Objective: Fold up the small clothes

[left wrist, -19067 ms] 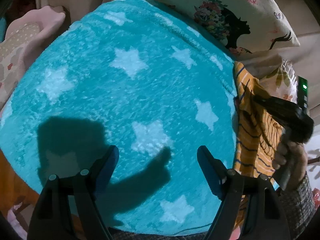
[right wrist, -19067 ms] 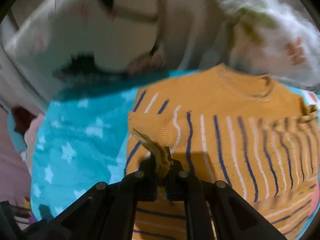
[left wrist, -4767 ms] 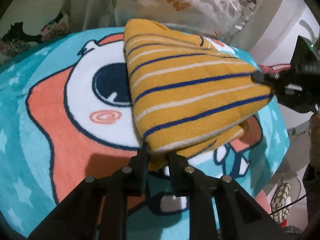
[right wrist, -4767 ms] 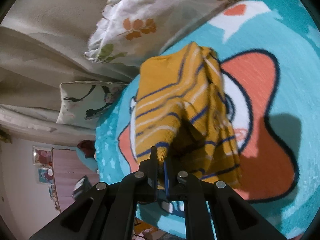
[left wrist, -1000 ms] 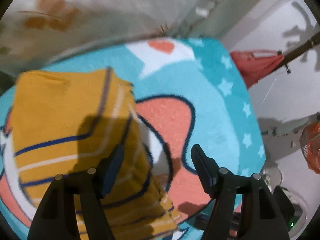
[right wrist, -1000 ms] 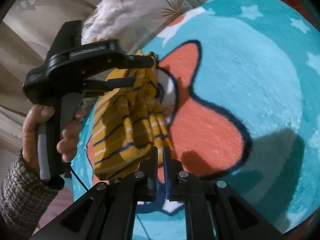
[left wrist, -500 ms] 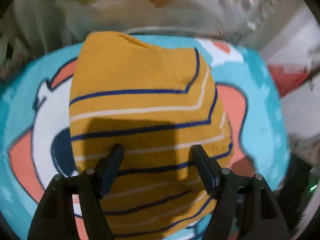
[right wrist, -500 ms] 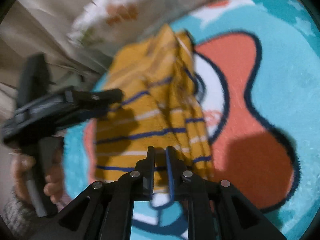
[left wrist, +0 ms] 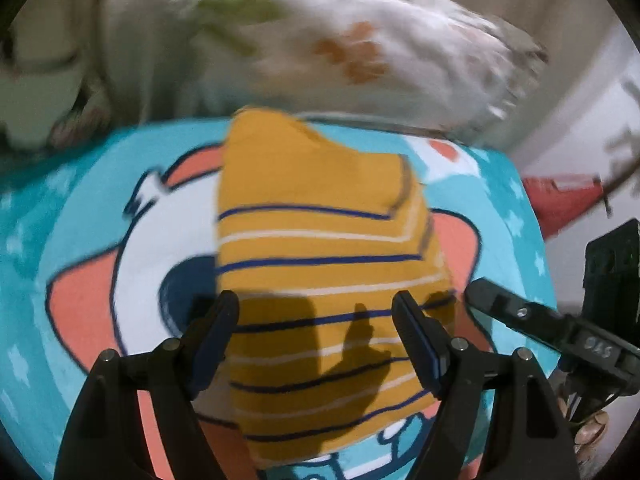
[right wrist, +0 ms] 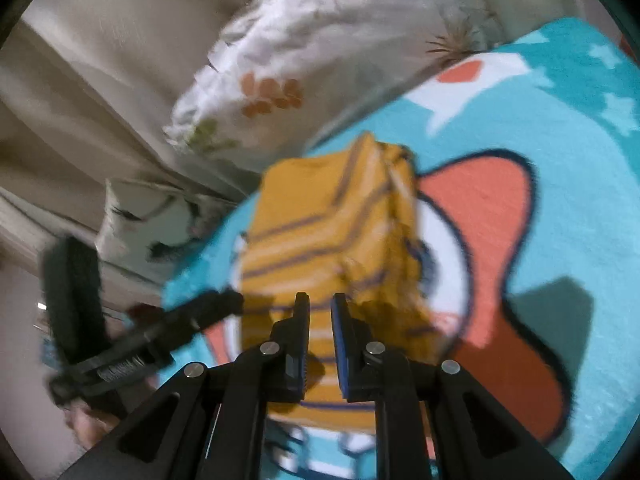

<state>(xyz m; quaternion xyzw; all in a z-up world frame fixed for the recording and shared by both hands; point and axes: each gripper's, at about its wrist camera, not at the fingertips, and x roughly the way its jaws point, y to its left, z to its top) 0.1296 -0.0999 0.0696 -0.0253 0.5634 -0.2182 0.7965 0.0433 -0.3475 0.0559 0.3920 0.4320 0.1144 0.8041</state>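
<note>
Both grippers, left [left wrist: 316, 324] wide, right [right wrist: 320, 320] opening, empty over folded sweater [left wrist: 320, 240].

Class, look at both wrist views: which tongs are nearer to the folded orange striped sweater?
Hard to separate. The left tongs hover open over the sweater; the right tongs, opening and empty, sit at its near edge.

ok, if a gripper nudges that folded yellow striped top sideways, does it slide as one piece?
Probably not cleanly. The striped top is soft knit in stacked layers, so it would likely bunch or unfold. The fleece blanket under it looks grippy, resisting a slide. It looks light.
</note>
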